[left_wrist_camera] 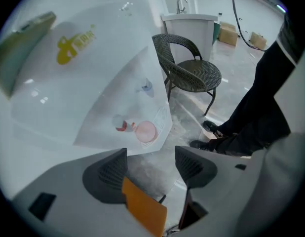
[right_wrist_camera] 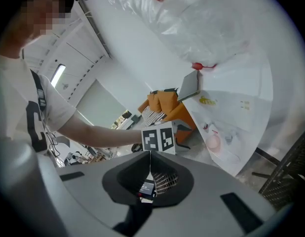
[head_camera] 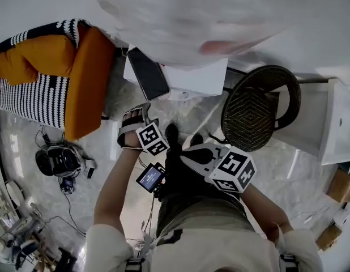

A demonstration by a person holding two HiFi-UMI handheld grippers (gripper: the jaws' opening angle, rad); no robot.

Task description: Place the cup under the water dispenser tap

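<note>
Marble floor (head_camera: 311, 174) lies below while the dispenser (head_camera: 180, 21) blurs overhead, its pink cup (left_wrist_camera: 146, 131) barely distinct.

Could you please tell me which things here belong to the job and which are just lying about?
Job: pink cup, water dispenser, left gripper.
Lying about: wicker chair, orange sofa, cardboard boxes.

We're in a white short-sleeved tee (head_camera: 220, 245) w/ dark print, dark trousers (head_camera: 189, 194), black shoes (head_camera: 171, 134). Now the left gripper (left_wrist_camera: 151, 164): pale grey shell, dark ribbed pads (left_wrist_camera: 107, 174), orange tab (left_wrist_camera: 144, 209) underneath. Over to the right gripper (right_wrist_camera: 150, 169): same grey shell, dark pads. Each carries a b/w marker cube (head_camera: 234, 169).
</note>
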